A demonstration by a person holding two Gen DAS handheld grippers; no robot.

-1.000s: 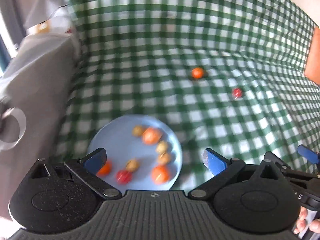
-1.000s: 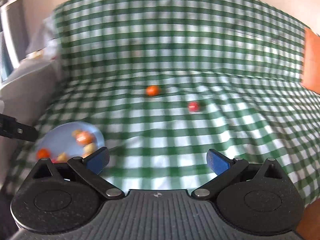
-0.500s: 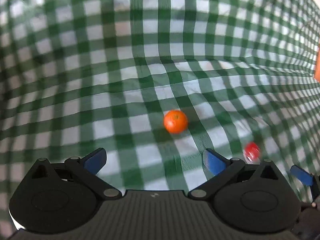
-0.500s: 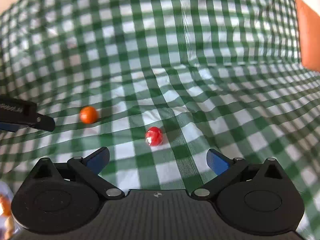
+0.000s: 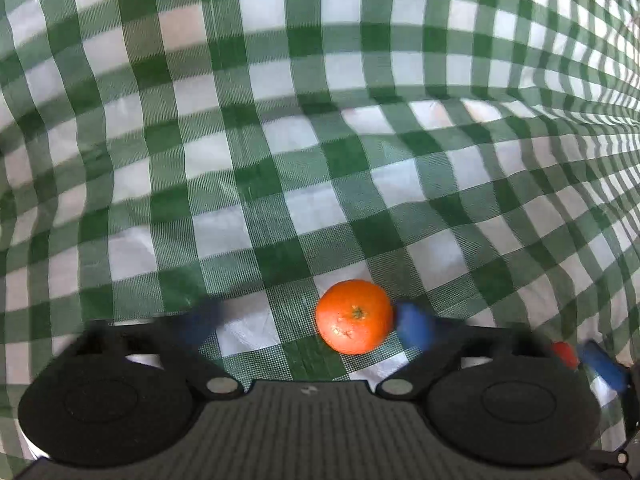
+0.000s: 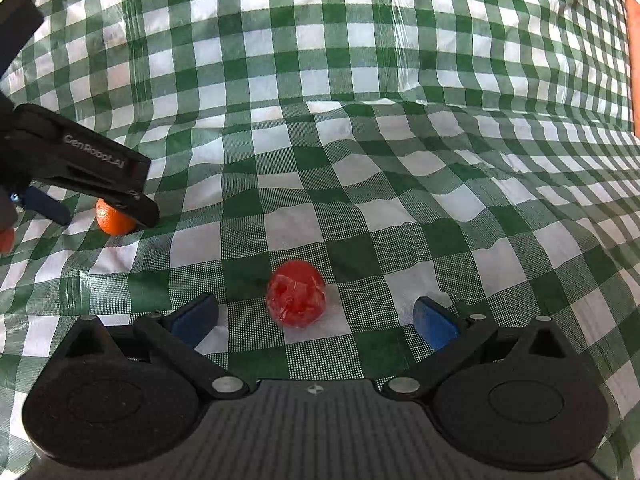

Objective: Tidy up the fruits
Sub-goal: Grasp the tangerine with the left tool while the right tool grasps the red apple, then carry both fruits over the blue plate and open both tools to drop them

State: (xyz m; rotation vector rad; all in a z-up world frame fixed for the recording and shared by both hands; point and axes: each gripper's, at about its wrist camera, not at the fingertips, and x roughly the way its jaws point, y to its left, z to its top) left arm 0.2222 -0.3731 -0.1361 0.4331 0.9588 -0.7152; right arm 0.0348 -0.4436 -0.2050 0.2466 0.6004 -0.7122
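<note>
Both grippers closer | left gripper (image 5: 308, 326) brackets orange (image 5: 354, 317); right gripper (image 6: 316, 318) brackets red fruit (image 6: 296, 300)

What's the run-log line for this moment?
left gripper: open, around orange | right gripper: open, around red fruit | both fruits on checked cloth | neither lifted

A green-and-white checked plastic cloth (image 6: 304, 152) covers the counter and fills nearly the whole of both views, its glossy surface rumpled into soft ridges and shallow folds. Long straight creases run through the covering toward the far side in the right wrist view, catching pale glare from bright, even light. The white squares show a fine dotted weave where they meet the green. At the far right edge a strip of orange surface (image 6: 634, 60) shows beyond the cloth.
</note>
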